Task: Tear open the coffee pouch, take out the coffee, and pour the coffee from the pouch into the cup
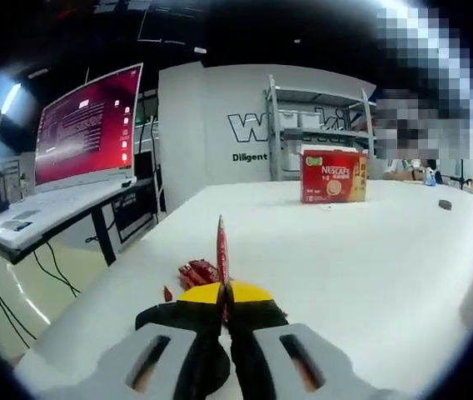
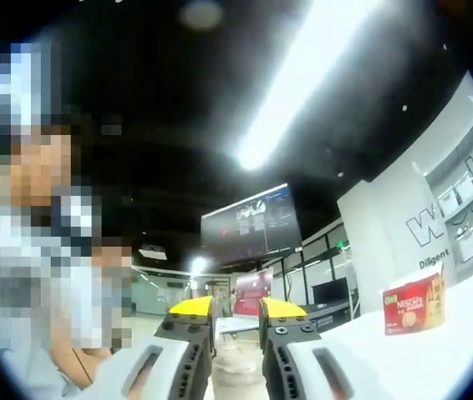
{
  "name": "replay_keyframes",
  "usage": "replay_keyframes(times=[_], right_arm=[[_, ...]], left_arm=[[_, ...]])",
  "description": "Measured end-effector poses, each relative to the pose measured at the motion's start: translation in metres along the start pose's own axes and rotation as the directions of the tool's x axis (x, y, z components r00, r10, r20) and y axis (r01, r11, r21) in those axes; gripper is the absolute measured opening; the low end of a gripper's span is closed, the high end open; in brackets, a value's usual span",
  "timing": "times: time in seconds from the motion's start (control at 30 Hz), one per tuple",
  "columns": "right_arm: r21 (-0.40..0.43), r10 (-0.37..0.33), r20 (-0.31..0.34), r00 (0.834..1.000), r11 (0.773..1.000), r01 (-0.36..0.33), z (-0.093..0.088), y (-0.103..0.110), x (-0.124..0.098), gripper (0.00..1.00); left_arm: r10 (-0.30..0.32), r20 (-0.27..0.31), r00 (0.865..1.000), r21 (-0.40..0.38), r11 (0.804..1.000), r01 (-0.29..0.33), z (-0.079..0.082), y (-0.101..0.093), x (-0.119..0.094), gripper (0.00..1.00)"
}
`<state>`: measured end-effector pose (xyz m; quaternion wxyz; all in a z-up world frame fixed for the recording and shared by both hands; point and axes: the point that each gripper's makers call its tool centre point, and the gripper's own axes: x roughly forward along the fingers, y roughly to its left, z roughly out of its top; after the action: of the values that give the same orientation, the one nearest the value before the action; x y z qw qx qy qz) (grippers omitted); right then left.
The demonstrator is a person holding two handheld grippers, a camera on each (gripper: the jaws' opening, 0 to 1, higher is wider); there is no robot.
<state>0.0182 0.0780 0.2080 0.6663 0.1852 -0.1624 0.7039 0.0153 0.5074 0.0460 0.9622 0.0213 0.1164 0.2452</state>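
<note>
Pinching a red coffee pouch (image 1: 221, 250) in my left gripper (image 1: 224, 293): jaws pressed together on its lower end, the pouch standing upright and edge-on above the yellow tips. Left gripper view looks along a white table (image 1: 370, 250). Just beyond the jaws, on the table, lies a small heap of red pouches (image 1: 196, 272), with one small red scrap (image 1: 167, 293) near it to the left. Farther back on the table stands a red Nescafe box (image 1: 333, 175), upright, well apart from the pouch I hold. A small dark object (image 1: 445, 204) sits on the table far right; cannot tell what it is. Beside the table on the left, a second desk (image 1: 45, 212) carries a monitor (image 1: 87, 125) with a magenta screen. Behind the box, a metal shelf (image 1: 316, 125) against a white wall with dark lettering.

Right gripper (image 2: 236, 325): jaws spread, a clear gap between the yellow tips, nothing between them. Right gripper view is tilted upward toward a dark ceiling with a bright strip light (image 2: 303, 83). The box (image 2: 413, 304) shows at lower right on the table edge (image 2: 436, 358). A dark hanging screen (image 2: 249, 223) is beyond the jaws. A person's clothing shows at the left.
</note>
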Motion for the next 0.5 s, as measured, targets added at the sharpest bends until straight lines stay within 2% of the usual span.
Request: replay_keyframes(times=[0.23,0.43,0.5], right_arm=[[-0.002,0.004,-0.010,1.000,1.000,-0.004,-0.004,0.003,0.001,0.22],[-0.002,-0.004,-0.008,1.000,1.000,0.004,-0.003,0.003,-0.001,0.22],[0.002,-0.004,-0.012,1.000,1.000,0.004,-0.005,0.003,0.000,0.22]], left_arm=[[-0.001,0.009,1.000,0.035,0.999,0.001,0.001,0.000,0.004,0.13],[-0.047,0.071,0.996,0.012,0.999,0.047,0.015,-0.010,-0.011,0.18],[-0.081,0.093,0.992,-0.017,0.996,0.083,0.020,-0.016,-0.018,0.19]])
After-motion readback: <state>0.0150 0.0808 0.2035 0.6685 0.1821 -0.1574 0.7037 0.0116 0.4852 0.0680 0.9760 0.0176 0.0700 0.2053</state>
